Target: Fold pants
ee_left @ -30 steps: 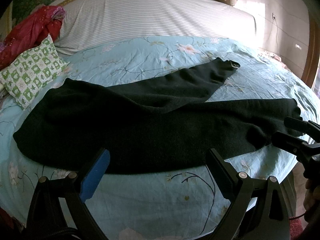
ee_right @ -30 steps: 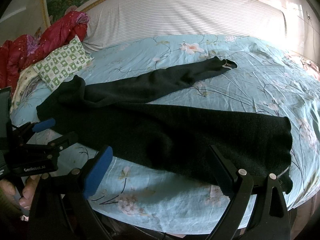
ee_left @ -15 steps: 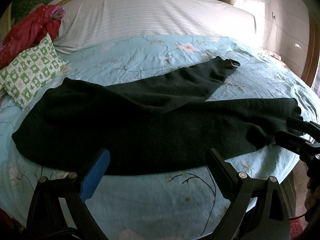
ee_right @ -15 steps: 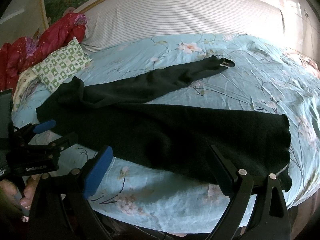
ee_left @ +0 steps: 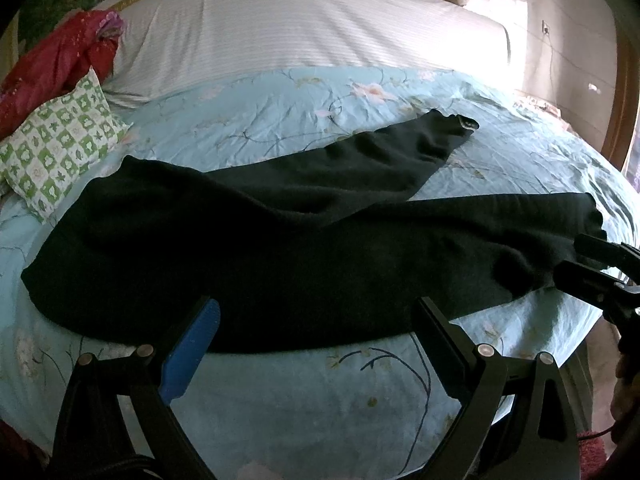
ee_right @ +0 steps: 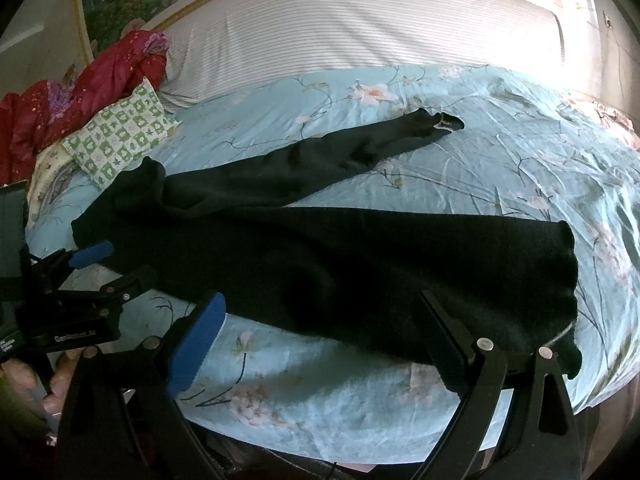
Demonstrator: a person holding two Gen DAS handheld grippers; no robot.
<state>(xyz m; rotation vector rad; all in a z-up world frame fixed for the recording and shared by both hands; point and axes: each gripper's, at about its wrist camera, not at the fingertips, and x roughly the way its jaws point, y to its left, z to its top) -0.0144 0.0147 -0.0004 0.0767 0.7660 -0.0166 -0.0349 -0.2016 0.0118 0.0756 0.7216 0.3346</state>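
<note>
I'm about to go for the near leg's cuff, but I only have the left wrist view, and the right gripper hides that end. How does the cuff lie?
Observer: On the black pants, the near leg's lower cuff corner reaches the edge of the floral bedspread and seems to droop over it, just past the right gripper.
Operator: Is that gripper holding anything?
Observer: No. Its jaws stand wide open with nothing between them.
Operator: And my left gripper, seen from there?
Observer: The left gripper is open by the waistband's near corner. I cannot tell whether it touches the cloth.
</note>
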